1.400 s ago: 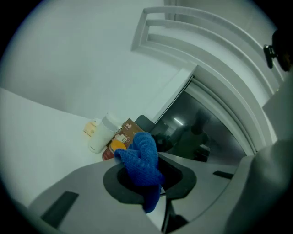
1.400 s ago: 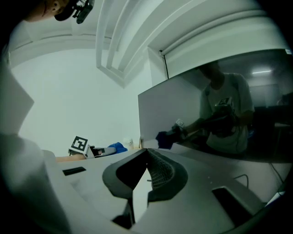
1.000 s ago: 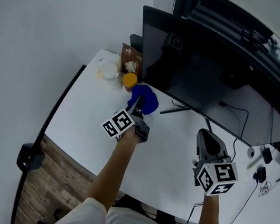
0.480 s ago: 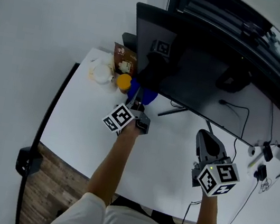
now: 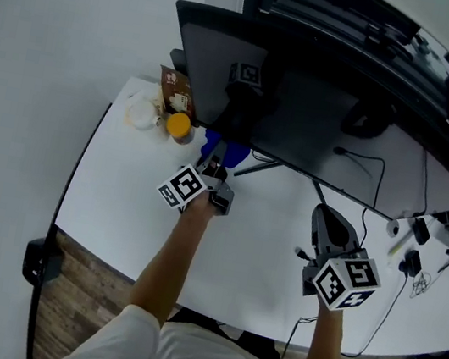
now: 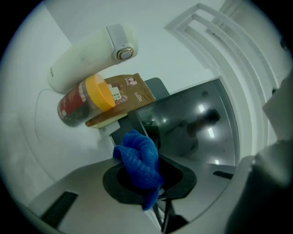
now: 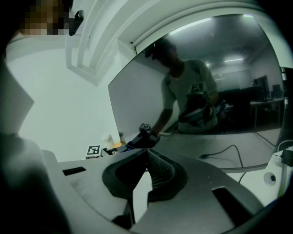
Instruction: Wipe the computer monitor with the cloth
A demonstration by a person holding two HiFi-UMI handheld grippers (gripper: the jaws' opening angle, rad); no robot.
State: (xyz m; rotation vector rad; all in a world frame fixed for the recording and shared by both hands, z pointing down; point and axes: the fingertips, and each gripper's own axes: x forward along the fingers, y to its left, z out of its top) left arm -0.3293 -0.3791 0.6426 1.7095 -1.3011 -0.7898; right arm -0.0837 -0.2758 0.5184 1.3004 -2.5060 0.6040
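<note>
The dark monitor [image 5: 320,122] stands at the back of the white desk [image 5: 119,190]. Since a second ago, my left gripper [image 5: 212,166] has carried the blue cloth [image 5: 213,141] from the open desk up to the monitor's lower left edge. I cannot tell whether the cloth touches the screen. The jaws are clamped on the bunched cloth, which spills out above and below them. My right gripper [image 5: 326,222] has hardly moved. It hovers over the desk at the right, jaws pressed together on nothing, facing the screen. Left of the cloth, by the monitor's corner, lie a white bottle [image 6: 87,52], an orange-lidded jar [image 6: 84,103] and a brown packet [image 6: 126,93].
</note>
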